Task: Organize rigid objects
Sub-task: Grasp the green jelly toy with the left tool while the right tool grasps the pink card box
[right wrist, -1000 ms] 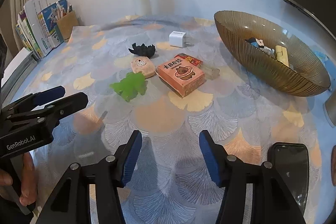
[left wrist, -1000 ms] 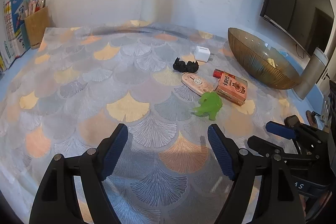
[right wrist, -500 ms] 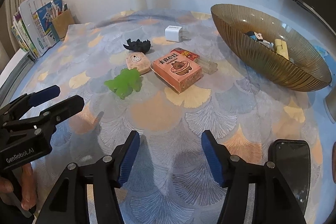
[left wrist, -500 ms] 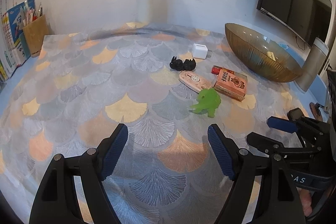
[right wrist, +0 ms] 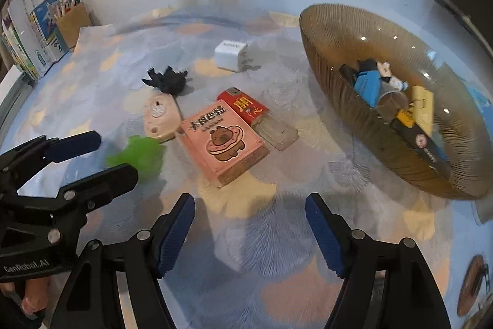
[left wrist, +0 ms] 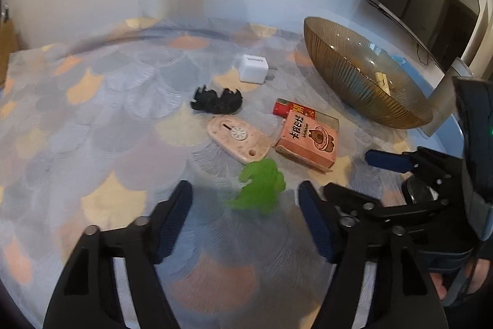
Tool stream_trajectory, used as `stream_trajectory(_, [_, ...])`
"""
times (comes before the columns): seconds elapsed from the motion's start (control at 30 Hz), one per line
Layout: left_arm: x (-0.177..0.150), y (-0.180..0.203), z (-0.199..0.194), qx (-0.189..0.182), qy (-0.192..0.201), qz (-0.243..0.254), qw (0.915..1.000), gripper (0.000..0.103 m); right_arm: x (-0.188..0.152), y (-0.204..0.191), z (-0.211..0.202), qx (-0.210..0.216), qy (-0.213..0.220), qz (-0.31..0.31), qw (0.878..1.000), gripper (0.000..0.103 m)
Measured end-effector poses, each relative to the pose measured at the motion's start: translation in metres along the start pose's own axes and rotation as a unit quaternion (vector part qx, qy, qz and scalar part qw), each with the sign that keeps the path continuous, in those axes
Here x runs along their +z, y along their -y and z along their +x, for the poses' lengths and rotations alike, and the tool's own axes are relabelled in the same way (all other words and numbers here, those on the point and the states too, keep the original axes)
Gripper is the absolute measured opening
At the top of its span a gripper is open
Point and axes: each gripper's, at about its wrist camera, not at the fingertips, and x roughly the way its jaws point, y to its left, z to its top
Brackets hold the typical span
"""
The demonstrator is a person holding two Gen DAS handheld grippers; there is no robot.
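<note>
Looking down the left gripper point(left wrist: 245, 199), I see its jaws spread with nothing pinched; they have just been closing, and the green toy figure point(left wrist: 260, 190) sits on the cloth between the blue pads, touched by neither as far as I can tell. Motion blur smears that figure in both views, so I cannot make out its shape. The right gripper point(right wrist: 249, 224) also stands spread and empty over bare tablecloth point(right wrist: 277, 252); its jaws have just been opening. The pink box point(right wrist: 223, 141) lies just ahead of it, hard against the red lighter point(right wrist: 257, 116), whose clear end I can barely read. Beside them are the pale oval gadget point(left wrist: 237, 137), the black spiky toy point(left wrist: 215, 102) and, farther back, the white charger point(left wrist: 252, 68). The ribbed amber bowl point(right wrist: 385, 144) holds several small pieces, overlapped so I cannot separate them, and its right end is cut off by the lens rim. Only fingertips of the hand point(right wrist: 29, 295) carrying the left tool show.

Against a second ago, both views have come nearer the cluster: the green figure was then well ahead of the left pads, and the pen holder has slid almost out at the left view's edge.
</note>
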Motion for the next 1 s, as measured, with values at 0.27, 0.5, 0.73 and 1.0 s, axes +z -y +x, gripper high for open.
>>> stream_trajectory(0.27, [0.007,0.006,0.015,0.001,0.001,0.015,0.9999,0.056,0.003,-0.005,0.006,0.003,0.029,-0.037,0.999,0.073])
stream_trajectory(0.5, [0.007,-0.005,0.011,-0.017,-0.004,-0.002,0.9998,0.031,0.01,-0.017,0.012,-0.017,0.039,-0.043,0.998,0.083])
stream_trajectory(0.73, [-0.008,-0.028,-0.011,-0.02,0.004,-0.04,0.999,0.031,0.018,-0.018,0.017,0.001,0.033,-0.025,0.999,0.076])
stream_trajectory(1.0, [-0.027,-0.033,-0.026,-0.046,0.008,-0.046,0.9979,0.04,0.0,-0.035,0.0,0.02,0.038,-0.036,0.998,0.044])
